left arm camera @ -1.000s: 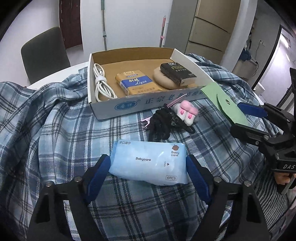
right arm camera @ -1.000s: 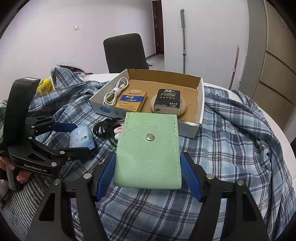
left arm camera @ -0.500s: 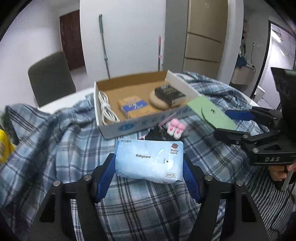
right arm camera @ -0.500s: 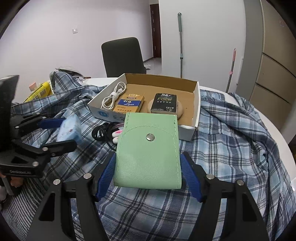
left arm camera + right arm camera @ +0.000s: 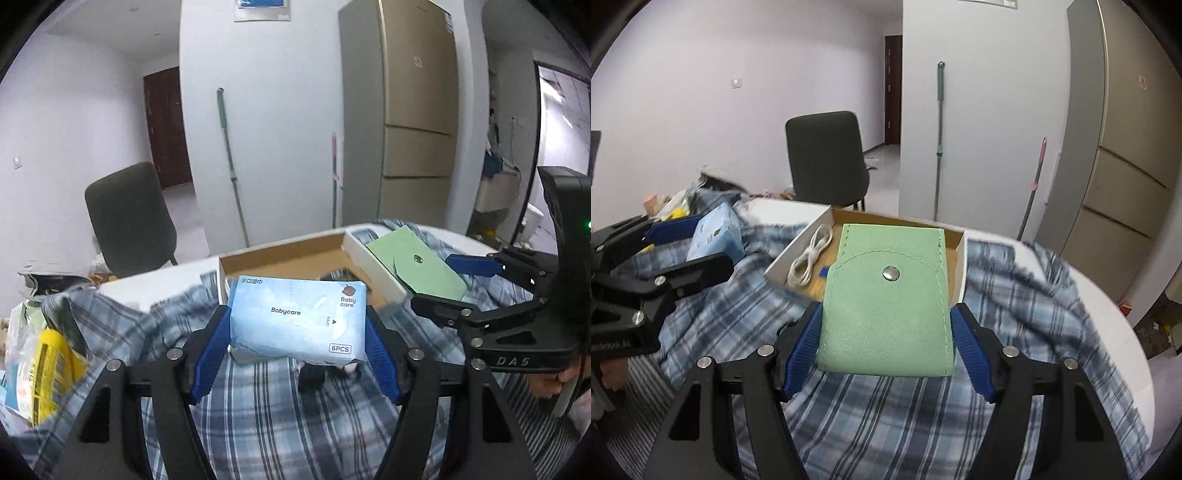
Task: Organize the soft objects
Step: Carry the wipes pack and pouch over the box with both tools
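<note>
My left gripper (image 5: 297, 332) is shut on a light blue Babycare wipes pack (image 5: 295, 317) and holds it in the air in front of the cardboard box (image 5: 284, 254). My right gripper (image 5: 886, 328) is shut on a green snap pouch (image 5: 886, 295), lifted above the box's near right part (image 5: 960, 254). The pouch also shows in the left wrist view (image 5: 417, 266), and the wipes pack in the right wrist view (image 5: 716, 236). A white cable (image 5: 809, 258) lies in the box. Dark and pink items (image 5: 325, 369) lie on the cloth under the pack, mostly hidden.
A blue plaid cloth (image 5: 997, 295) covers the round white table (image 5: 1108, 314). A yellow packet (image 5: 48, 369) lies at the left. A dark chair (image 5: 827, 158) stands behind the table, with a mop (image 5: 938, 140) and cabinets (image 5: 1126, 147) beyond.
Both grippers have risen and tilted up, carrying the wipes pack and the green pouch higher off the cloth. The box now sits lower in both views.
</note>
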`<state>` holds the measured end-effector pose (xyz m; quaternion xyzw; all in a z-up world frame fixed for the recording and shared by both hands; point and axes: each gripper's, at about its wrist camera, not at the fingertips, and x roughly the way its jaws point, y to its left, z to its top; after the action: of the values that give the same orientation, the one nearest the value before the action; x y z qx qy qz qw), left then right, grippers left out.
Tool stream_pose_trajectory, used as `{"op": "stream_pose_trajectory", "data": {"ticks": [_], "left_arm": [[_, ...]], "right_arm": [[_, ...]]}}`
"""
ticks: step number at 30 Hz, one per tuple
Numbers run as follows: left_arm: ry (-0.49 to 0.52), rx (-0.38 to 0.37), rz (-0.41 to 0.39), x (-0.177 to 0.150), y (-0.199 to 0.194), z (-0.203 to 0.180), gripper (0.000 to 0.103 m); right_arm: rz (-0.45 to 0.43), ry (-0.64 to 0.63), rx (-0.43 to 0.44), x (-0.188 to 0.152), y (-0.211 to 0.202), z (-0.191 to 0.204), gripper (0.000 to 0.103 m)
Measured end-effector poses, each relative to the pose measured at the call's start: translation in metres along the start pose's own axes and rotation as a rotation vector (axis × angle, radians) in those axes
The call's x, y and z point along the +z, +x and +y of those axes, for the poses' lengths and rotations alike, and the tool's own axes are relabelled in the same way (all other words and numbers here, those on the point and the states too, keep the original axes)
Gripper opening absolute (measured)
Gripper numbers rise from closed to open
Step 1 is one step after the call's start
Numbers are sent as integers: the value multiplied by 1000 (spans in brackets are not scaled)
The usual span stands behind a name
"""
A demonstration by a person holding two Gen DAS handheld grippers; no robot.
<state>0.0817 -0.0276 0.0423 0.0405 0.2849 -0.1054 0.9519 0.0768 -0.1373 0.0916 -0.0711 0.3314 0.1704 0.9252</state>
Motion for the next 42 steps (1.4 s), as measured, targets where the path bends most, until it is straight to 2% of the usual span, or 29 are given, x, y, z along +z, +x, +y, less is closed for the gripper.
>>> {"op": "stream_pose_trajectory", "data": {"ticks": [2,5,8,14,23,31,32,34,38,42], "left_arm": [[-33,28,-15,12,4,2,71],[-26,57,-42,32,11,0,71],[-47,64,-53,48,23,2,71],[-99,74,-49,66,55,10,71],[-95,81,45,51,109,14,71],[-94,86,88,37,128,20,71],[-94,85,92,37,129,20,71],[-96,84,101,35,132,22,71],[-98,94,118,32,136,25,71],[-87,87,156,25,150,26,72]], "right_arm": [[-14,2,-13,12,4,-2,69],[-21,-24,-18,30,18,-3,69],[-1,-10,-9,43,35,-6,69],[46,69,-12,50,75,-18,69],[144,107,21,24,123,-26,69],[184,116,44,15,138,-29,70],[181,119,42,15,138,-30,74],[179,116,22,14,138,-32,79],[157,130,4,15,131,-36,79],[120,138,-82,17,123,-42,81]]}}
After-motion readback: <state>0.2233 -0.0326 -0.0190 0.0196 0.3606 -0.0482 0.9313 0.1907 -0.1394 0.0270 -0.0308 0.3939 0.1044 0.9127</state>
